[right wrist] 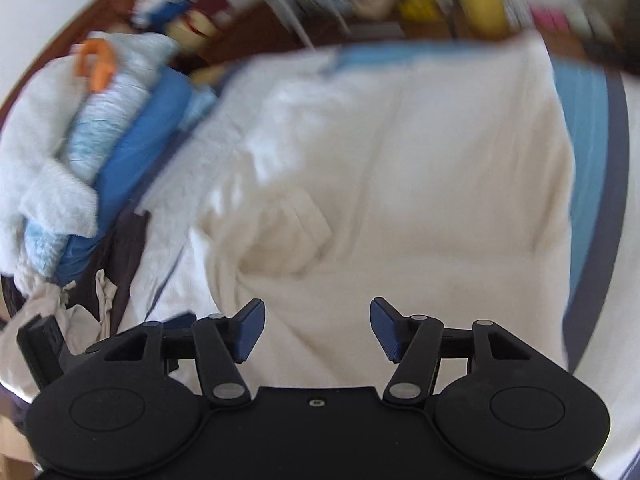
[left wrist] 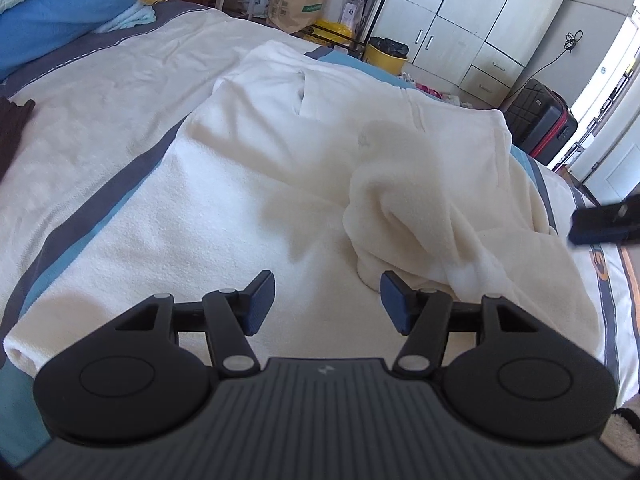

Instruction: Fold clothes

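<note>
A cream fleece garment (left wrist: 280, 152) lies spread over the bed, with a bunched fold (left wrist: 424, 224) heaped on its right half. My left gripper (left wrist: 327, 304) hovers low over the garment's near part, open, nothing between its blue pads; the bunched fold lies just beyond its right pad. In the right wrist view, which is blurred, the same cream garment (right wrist: 400, 184) fills the middle, with a patch pocket (right wrist: 296, 236) near the left. My right gripper (right wrist: 317, 330) hangs above it, open and empty. The right gripper's finger (left wrist: 604, 222) shows at the left wrist view's right edge.
The bed cover (left wrist: 92, 92) is cream with grey and blue stripes. Folded blue and pale bedding (right wrist: 92, 136) is stacked at the bed's head. A dark brown cloth (left wrist: 12, 128) lies at the left. Off the bed stand a paper bag (left wrist: 298, 2), wardrobe (left wrist: 472, 16) and suitcase (left wrist: 540, 120).
</note>
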